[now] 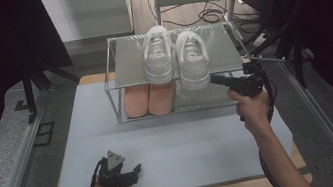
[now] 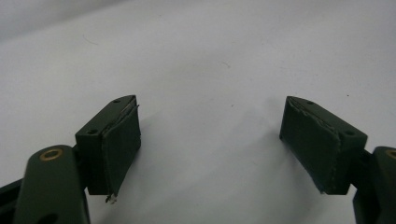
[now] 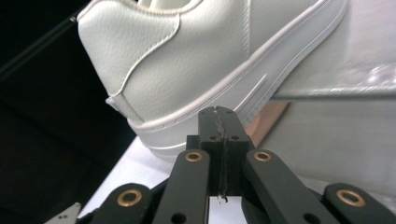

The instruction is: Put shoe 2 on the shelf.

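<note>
Setting: I stand at a table covered by a pale blue-grey mat [image 1: 173,148], with a two-tier metal shoe rack [image 1: 114,66] at its far end.
Top shelf: a pair of white sneakers sits side by side, heels toward me and overhanging the front edge. The right white sneaker [image 1: 192,59] is the one I am working at; the left white sneaker [image 1: 157,54] is just beside it.
Bottom shelf: a pair of pink shoes [image 1: 149,99] lies under the left sneaker.
My right gripper [image 1: 214,80]: raised at the rack's front right, pointing at the heel of the right white sneaker [image 3: 187,70]. In the right gripper view its jaws are pressed flat together with nothing between them, the tips [image 3: 219,114] right at the sole's edge; I cannot tell whether they touch it.
My left gripper [image 1: 136,169]: resting low on the mat near the table's front edge, well apart from the rack. In the left gripper view its pads [image 2: 120,144] stand wide apart over bare mat, holding nothing.
</note>
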